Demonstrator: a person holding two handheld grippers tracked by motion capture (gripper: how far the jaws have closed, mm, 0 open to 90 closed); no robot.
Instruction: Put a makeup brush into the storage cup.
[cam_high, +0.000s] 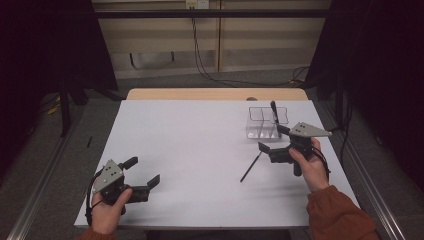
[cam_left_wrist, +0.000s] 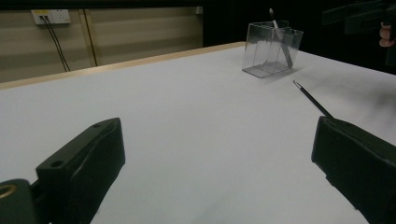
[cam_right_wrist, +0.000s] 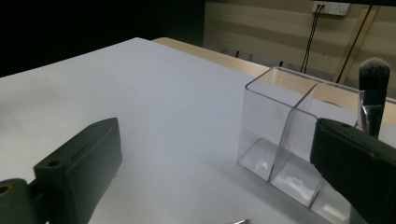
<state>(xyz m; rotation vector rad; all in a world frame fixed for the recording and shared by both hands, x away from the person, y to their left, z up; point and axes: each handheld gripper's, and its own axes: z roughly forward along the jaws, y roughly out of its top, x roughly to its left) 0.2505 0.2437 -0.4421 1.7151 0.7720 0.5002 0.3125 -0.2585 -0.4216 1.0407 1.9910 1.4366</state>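
Observation:
A clear acrylic organizer (cam_high: 260, 127) with several compartments stands at the right rear of the white table (cam_high: 190, 145). A makeup brush (cam_high: 274, 112) stands upright in it, bristles up. A thin black pencil (cam_high: 251, 167) lies on the table in front of the organizer. My right gripper (cam_high: 273, 138) is open, just in front of the organizer and above the pencil's far end. At the front left, my left gripper (cam_high: 143, 171) is open and holds nothing. The left gripper view has the organizer (cam_left_wrist: 264, 56), brush (cam_left_wrist: 281, 44) and pencil (cam_left_wrist: 312, 99). The right gripper view has the organizer (cam_right_wrist: 275, 135) and brush (cam_right_wrist: 373, 88) close ahead.
A wooden strip (cam_high: 215, 94) runs along the table's far edge. Behind it are a pale wall with cables (cam_high: 200, 55) and a wall socket (cam_left_wrist: 51, 16). Dark curtains (cam_high: 385, 75) hang on both sides.

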